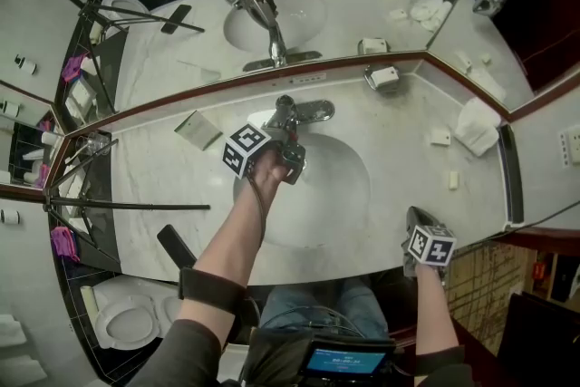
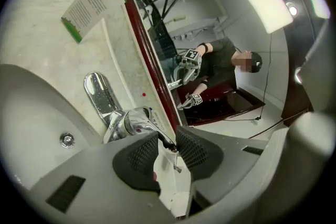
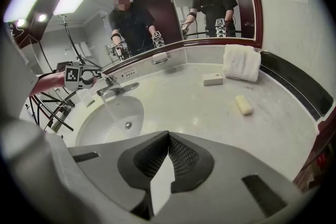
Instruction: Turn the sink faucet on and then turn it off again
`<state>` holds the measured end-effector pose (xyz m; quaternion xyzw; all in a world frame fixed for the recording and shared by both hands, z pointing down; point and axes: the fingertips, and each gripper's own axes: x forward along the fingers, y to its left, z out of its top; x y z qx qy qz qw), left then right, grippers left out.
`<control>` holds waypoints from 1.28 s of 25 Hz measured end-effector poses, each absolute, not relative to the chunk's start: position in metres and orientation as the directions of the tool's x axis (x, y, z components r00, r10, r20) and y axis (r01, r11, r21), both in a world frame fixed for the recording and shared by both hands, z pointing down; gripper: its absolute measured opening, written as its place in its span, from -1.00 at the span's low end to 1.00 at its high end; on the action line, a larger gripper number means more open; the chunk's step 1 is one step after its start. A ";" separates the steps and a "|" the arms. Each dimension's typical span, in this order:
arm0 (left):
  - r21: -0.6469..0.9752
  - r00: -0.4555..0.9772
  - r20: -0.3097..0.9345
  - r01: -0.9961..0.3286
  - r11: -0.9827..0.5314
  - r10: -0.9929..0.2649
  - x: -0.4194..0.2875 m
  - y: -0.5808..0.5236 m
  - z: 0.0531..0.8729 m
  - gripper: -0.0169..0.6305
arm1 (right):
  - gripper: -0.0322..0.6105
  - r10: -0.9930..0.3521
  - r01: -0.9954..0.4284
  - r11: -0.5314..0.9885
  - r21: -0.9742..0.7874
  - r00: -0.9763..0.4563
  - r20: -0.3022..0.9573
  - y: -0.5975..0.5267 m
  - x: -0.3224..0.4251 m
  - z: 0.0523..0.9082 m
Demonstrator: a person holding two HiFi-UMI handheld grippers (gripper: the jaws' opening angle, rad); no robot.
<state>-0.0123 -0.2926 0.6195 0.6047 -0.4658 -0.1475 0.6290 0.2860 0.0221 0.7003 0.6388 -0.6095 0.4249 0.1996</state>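
Note:
The chrome faucet [image 1: 304,112] stands behind the white basin [image 1: 340,195]. In the right gripper view a thin stream of water [image 3: 107,105] runs from the spout [image 3: 119,88] into the basin [image 3: 118,118]. My left gripper [image 1: 288,143] is at the faucet, and the left gripper view shows its jaws [image 2: 167,140] standing apart on either side of the thin lever [image 2: 174,152], next to the chrome body [image 2: 134,124]. The pads do not visibly press on the lever. My right gripper [image 1: 416,215] hangs over the counter's front edge, shut and empty [image 3: 168,137].
On the marble counter [image 1: 399,149] lie a green-edged card [image 1: 198,130], a soap dish [image 1: 384,77], a folded towel [image 1: 476,127] and two small soap bars [image 1: 440,137] [image 1: 453,179]. A black tripod [image 1: 118,206] stands at the left, above a toilet [image 1: 127,322]. Mirrors back the counter.

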 end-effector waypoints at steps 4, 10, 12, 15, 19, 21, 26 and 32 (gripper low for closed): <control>0.879 0.512 0.451 -0.396 0.266 -0.731 -0.012 -0.297 0.617 -0.62 | -0.86 -0.610 -0.948 -0.179 -0.262 -0.102 0.786 0.020 0.286 0.699; 0.871 0.509 0.464 -0.413 0.267 -0.725 -0.012 -0.296 0.617 -0.62 | -0.87 -0.617 -0.949 -0.177 -0.262 -0.100 0.781 0.015 0.287 0.694; 0.874 0.513 0.457 -0.412 0.259 -0.726 -0.012 -0.296 0.617 -0.62 | -0.86 -0.616 -0.949 -0.178 -0.262 -0.100 0.781 0.015 0.288 0.694; 0.879 0.523 0.444 -0.413 0.239 -0.727 -0.011 -0.296 0.617 -0.61 | -0.86 -0.614 -0.949 -0.178 -0.260 -0.099 0.783 0.016 0.288 0.695; 0.878 0.524 0.435 -0.426 0.217 -0.732 -0.012 -0.295 0.617 -0.60 | -0.87 -0.611 -0.950 -0.171 -0.263 -0.107 0.784 0.016 0.286 0.695; 0.863 0.523 0.447 -0.466 0.195 -0.726 -0.012 -0.291 0.617 -0.60 | -0.86 -0.614 -0.950 -0.166 -0.265 -0.111 0.781 0.015 0.285 0.692; 0.787 0.539 0.474 -0.615 0.060 -0.697 -0.014 -0.277 0.608 -0.69 | -0.87 -0.621 -0.950 -0.153 -0.273 -0.122 0.774 0.013 0.288 0.688; 0.657 0.512 0.545 -0.752 -0.041 -0.664 -0.035 -0.250 0.598 -0.86 | -0.87 -0.637 -0.952 -0.125 -0.279 -0.138 0.758 0.009 0.287 0.680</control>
